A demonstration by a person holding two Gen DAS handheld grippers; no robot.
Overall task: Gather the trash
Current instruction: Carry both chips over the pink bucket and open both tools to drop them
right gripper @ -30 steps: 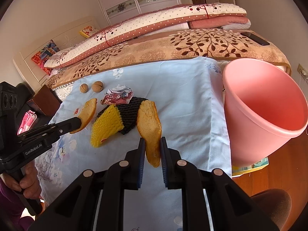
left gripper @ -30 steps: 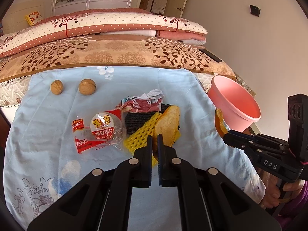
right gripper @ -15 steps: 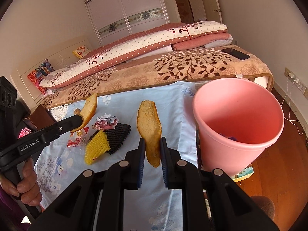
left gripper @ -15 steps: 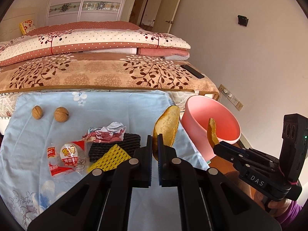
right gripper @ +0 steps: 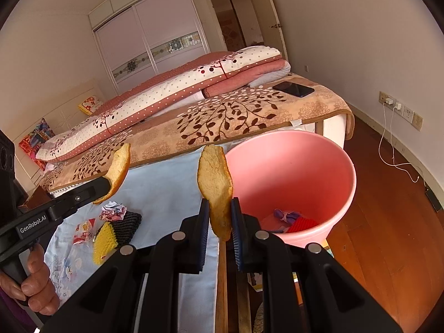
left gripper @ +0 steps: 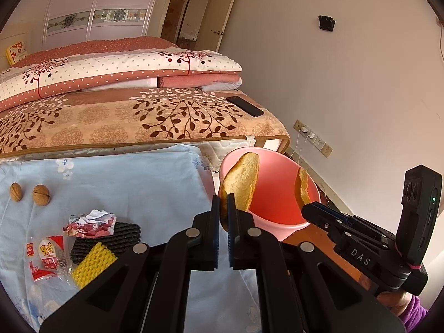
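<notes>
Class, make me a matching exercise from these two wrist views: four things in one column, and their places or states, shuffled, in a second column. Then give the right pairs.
Things
1. peel piece in the left gripper
2. walnuts
3. phone
4. yellow foam net

Places or states
A. lying on the brown leaf-patterned blanket
B. side by side on the blue cloth, apart from the other litter
C. clamped upright, in front of the pink bin
D. on the blue cloth against the black foam net

Pairs: 1-C, 2-B, 3-A, 4-D
</notes>
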